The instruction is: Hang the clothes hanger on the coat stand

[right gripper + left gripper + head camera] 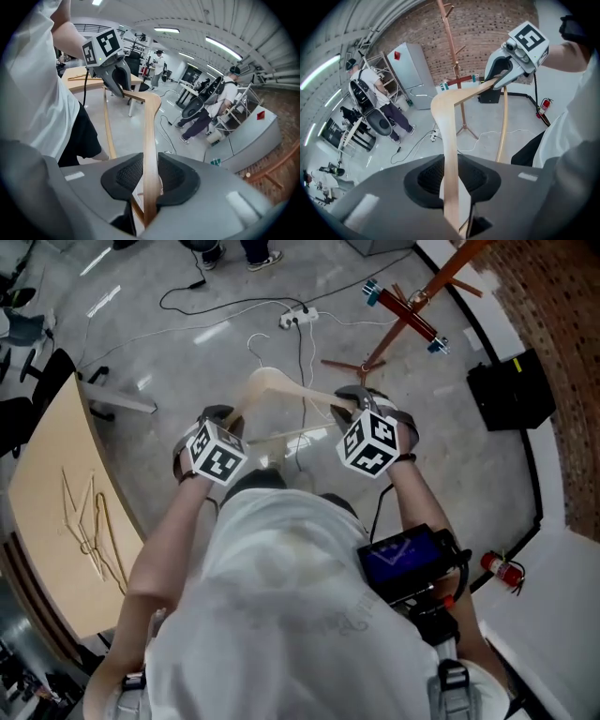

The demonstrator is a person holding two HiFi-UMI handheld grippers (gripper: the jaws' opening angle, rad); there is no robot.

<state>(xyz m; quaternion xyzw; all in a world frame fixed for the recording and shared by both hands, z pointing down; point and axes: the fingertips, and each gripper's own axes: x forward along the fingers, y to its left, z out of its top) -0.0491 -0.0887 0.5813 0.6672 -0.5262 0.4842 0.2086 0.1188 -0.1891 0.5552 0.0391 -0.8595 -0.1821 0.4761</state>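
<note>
I hold a pale wooden clothes hanger (281, 390) off the floor, its metal hook (258, 343) pointing away from me. My left gripper (223, 416) is shut on the hanger's left arm, which runs up between its black pads (452, 176). My right gripper (354, 397) is shut on the other arm (150, 140), clamped between its pads (151, 176). Each gripper view shows the opposite gripper on the far end: the right one (506, 75) and the left one (115, 70). The wooden coat stand (412, 306) rises ahead to the right, and it also shows in the left gripper view (454, 61).
A wooden table (37, 521) at my left carries several more hangers (89, 521). Cables and a power strip (298, 318) lie on the floor ahead. A black box (511, 390) and a fire extinguisher (503, 568) sit by the brick wall. A person (377, 101) stands near a grey cabinet (412, 75).
</note>
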